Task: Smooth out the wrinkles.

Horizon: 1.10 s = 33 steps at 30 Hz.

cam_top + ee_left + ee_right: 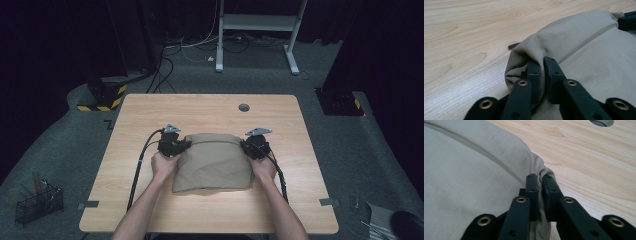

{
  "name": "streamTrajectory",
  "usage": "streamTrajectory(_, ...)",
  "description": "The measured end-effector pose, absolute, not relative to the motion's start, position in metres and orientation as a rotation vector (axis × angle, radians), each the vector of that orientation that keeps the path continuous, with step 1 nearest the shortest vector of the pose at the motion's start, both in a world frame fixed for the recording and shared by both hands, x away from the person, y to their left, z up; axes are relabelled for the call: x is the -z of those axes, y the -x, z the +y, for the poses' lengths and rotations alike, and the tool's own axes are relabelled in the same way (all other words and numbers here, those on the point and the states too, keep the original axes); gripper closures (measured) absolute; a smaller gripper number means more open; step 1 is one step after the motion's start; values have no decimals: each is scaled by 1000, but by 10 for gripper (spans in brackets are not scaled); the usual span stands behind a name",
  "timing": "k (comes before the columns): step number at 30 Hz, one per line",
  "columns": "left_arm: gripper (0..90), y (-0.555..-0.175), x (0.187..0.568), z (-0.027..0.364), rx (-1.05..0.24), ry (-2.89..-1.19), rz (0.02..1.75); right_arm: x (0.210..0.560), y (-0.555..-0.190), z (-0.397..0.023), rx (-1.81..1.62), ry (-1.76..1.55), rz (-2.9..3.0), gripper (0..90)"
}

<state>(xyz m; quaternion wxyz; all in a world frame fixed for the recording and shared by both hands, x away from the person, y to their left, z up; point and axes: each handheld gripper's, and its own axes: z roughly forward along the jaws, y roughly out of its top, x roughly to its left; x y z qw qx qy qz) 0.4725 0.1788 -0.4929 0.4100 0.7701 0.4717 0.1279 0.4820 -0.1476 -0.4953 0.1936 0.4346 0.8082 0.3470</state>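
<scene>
High view: a folded tan cloth [214, 161] lies on the wooden table [150, 115], a little nearer the person than the middle. Roughly rectangular, its slightly longer axis runs from the near edge away toward the far side; the far edge is humped up into a rounded fold, the near edge lies flat. The left gripper [181, 146] sits at the cloth's far left corner, the right gripper [247, 145] at its far right corner, each held by a hand just behind it.

Left gripper view: the two black jaws are clamped on a bunched fold of the cloth [584, 47], with only the pinched fabric between the pads. The cloth spreads to the right of the fingers and beyond them; bare table lies to their left.

Right gripper view: the jaws pinch a gathered corner of the cloth [466, 177], near together with fabric squeezed between. The cloth spreads left of the fingers; bare table and a round hole [602, 122] lie right and ahead.
</scene>
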Motion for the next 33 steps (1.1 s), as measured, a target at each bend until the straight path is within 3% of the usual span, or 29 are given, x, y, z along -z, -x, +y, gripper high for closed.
streamTrajectory(8,483,-469,487,183,-382,-1938,1183,493,-478,-153,-1004,-1233,2240,611)
streamTrajectory(11,424,-466,484,186,-392,-1919,1188,491,-474,-156,-1036,-1237,2225,556)
streamTrajectory(20,383,-449,469,195,-433,-1856,1164,480,-460,-170,-1121,-1239,2171,421)
streamTrajectory(26,359,-436,461,187,-431,-1866,1066,469,-446,-173,-1180,-1181,2146,450)
streamTrajectory(33,332,-425,464,152,-389,-1924,932,467,-435,-148,-1254,-1091,2197,497)
